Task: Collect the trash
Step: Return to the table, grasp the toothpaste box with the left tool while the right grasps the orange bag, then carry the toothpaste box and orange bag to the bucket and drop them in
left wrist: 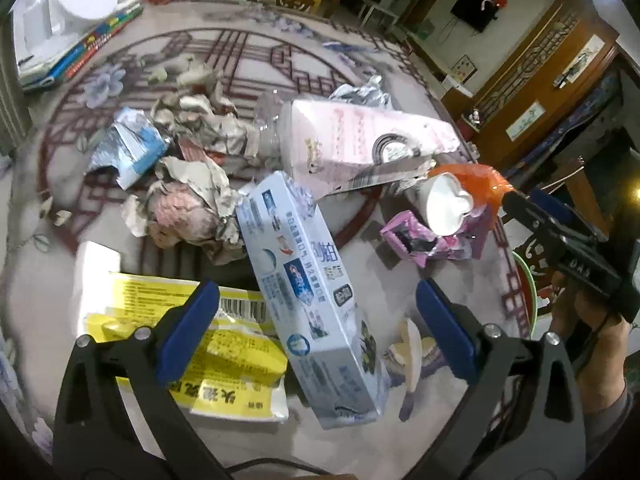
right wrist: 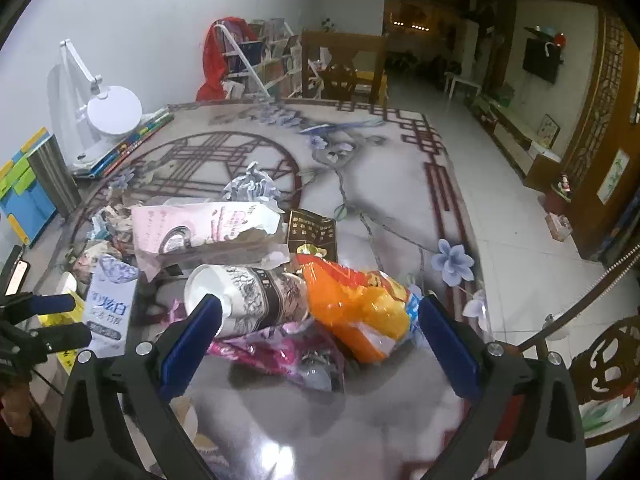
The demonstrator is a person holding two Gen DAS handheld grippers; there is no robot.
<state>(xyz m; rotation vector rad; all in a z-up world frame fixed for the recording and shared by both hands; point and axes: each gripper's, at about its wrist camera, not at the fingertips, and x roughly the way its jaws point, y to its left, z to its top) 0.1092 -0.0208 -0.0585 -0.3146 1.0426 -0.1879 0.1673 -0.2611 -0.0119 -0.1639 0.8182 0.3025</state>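
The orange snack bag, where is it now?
Right wrist view: the orange snack bag lies between the open right tongs, beside the paper cup.

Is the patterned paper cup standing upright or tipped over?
Tipped over: the paper cup lies on its side, its white mouth facing the camera.

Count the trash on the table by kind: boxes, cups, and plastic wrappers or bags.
Boxes: 2 – toothpaste box, torn pink box
Cups: 1 – paper cup
Wrappers or bags: 3 – orange bag, pink wrapper, yellow wrapper
Total: 6

Toothpaste box [left wrist: 308, 296] right of wrapper [left wrist: 224, 344], before crumpled paper [left wrist: 188, 208].
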